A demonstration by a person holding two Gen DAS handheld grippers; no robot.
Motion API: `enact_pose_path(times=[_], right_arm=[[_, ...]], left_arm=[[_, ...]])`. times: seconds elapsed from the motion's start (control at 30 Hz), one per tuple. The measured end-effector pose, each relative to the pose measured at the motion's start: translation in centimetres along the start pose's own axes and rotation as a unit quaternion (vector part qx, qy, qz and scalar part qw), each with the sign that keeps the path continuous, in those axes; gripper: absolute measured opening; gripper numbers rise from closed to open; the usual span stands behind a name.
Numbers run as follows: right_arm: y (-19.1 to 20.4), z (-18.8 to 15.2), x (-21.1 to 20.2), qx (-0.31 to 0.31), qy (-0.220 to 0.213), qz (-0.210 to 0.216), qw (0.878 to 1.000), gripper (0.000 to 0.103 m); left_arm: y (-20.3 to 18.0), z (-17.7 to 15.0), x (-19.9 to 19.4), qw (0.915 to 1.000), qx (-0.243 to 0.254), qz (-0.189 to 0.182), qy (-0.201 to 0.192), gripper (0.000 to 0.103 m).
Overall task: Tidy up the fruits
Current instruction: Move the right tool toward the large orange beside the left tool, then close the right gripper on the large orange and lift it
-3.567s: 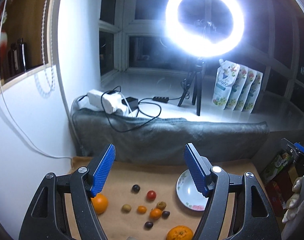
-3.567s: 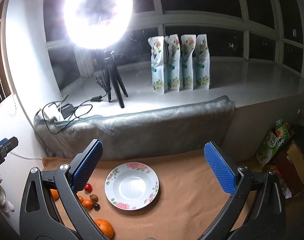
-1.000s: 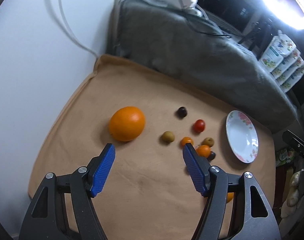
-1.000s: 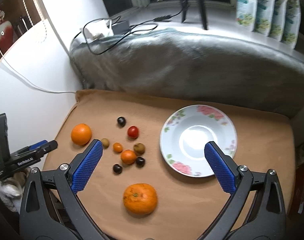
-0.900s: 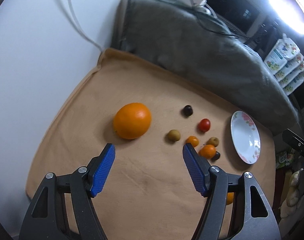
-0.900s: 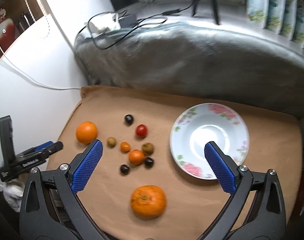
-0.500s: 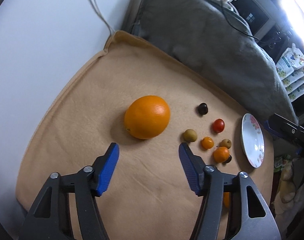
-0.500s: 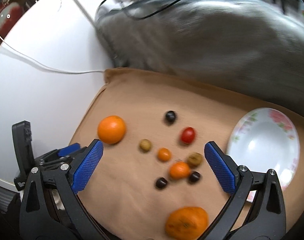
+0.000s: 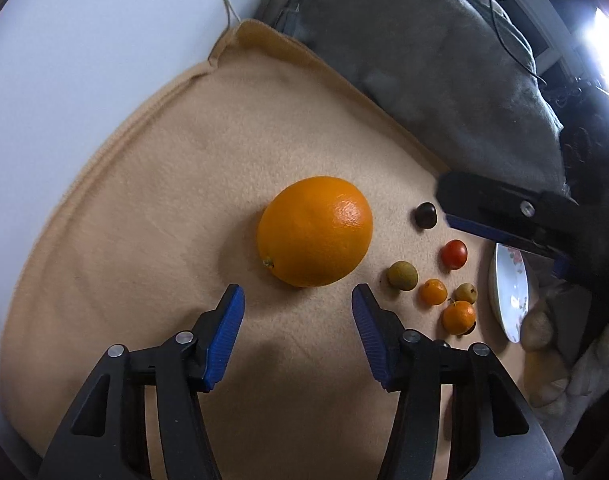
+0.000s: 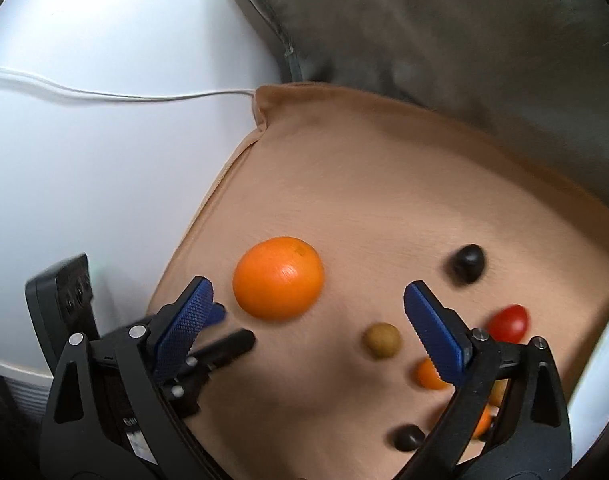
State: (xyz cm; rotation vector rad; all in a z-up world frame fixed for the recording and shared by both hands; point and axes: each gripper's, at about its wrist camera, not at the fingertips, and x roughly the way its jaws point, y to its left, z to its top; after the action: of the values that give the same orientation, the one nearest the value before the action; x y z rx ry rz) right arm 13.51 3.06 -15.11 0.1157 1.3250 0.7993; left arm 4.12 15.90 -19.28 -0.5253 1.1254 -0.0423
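The left gripper is spread wide with nothing between its blue pads, poised just short of the large orange, which lies on the tan cloth at 12 o'clock from the fingertips without touching them. The right gripper is likewise released and empty, its jaws set far apart above the cloth, with the same orange between its pads toward the left one.

At 3 o'clock from the orange sits a cluster of small fruits: a dark plum, a red cherry tomato, a greenish-brown fruit, two small orange ones and, and a tan one. The floral plate lies just beyond them at the cloth's right edge, empty in what shows.

Against half a second ago, the left gripper's jaws have narrowed slightly and the orange fills more of its view; the right wrist view has swung left, so the plate has nearly slipped out of frame.
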Motion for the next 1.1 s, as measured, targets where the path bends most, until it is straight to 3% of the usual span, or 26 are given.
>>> enact_pose_path(times=[0.07, 0.13, 0.7, 0.93, 1.1], right_arm=[[-0.1, 0.2, 1.0, 0.006, 0.009, 0.007, 1.0, 0.099], [-0.1, 0.3, 1.7, 0.007, 0.02, 0.01, 1.0, 0.091], [0.6, 1.4, 4.8, 0.015, 0.06, 0.031, 0.998, 0.089], [0.7, 1.4, 5.7, 0.019, 0.077, 0.043, 0.996, 0.074], [0.7, 1.3, 5.0, 0.019, 0.076, 0.046, 0.996, 0.073]], left_arm=[[0.1, 0.1, 0.3, 1.0, -0.001, -0.003, 0.002, 0.054], [0.2, 0.2, 0.5, 1.0, -0.002, -0.006, 0.003, 0.053], [0.7, 0.9, 1.8, 0.9996, -0.011, -0.024, 0.011, 0.052], [0.5, 1.1, 2.3, 0.9994, -0.008, -0.03, 0.013, 0.051], [0.2, 1.0, 2.1, 0.9996, 0.005, -0.026, 0.011, 0.049]])
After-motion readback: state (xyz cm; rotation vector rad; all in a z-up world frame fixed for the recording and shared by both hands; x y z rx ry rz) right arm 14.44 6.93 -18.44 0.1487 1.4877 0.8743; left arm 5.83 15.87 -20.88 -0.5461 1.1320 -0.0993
